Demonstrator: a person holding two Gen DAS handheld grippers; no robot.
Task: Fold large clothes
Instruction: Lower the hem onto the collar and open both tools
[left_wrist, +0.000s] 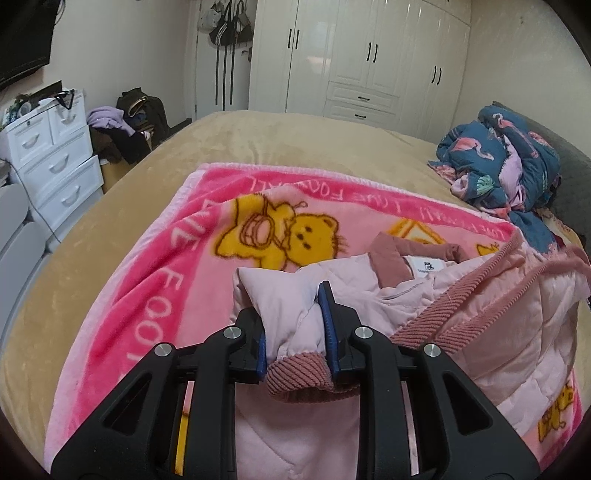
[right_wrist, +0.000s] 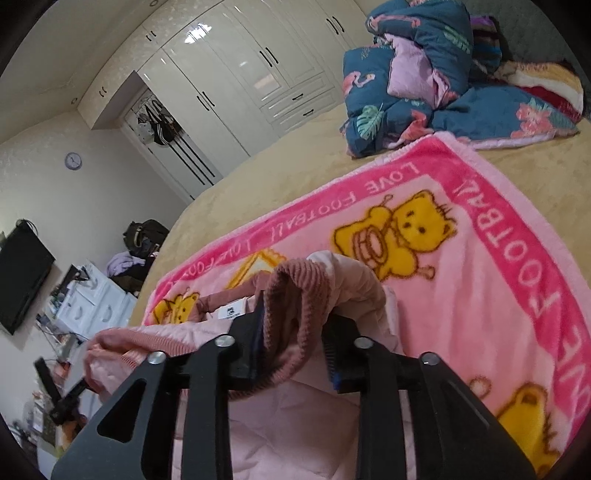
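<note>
Left wrist view: the left gripper (left_wrist: 295, 325) has its jaws pinching a sleeve cuff (left_wrist: 299, 373) of the pale pink padded jacket (left_wrist: 461, 332), which lies on the pink bear blanket (left_wrist: 155, 280) spread over the bed (left_wrist: 110, 206), probably to bring the sleeve inward.

Right wrist view: the right gripper (right_wrist: 295, 343) has its jaws spread, the other ribbed cuff (right_wrist: 295, 295) loose between them, apparently laid down for the fold.

White wardrobe (left_wrist: 369, 59), drawer chest (left_wrist: 55, 155), tan bed (left_wrist: 258, 136).

Two claw-mounted views, close over the bed (left_wrist: 110, 192), both facing the wardrobe (left_wrist: 369, 55) (right tilted)
</note>
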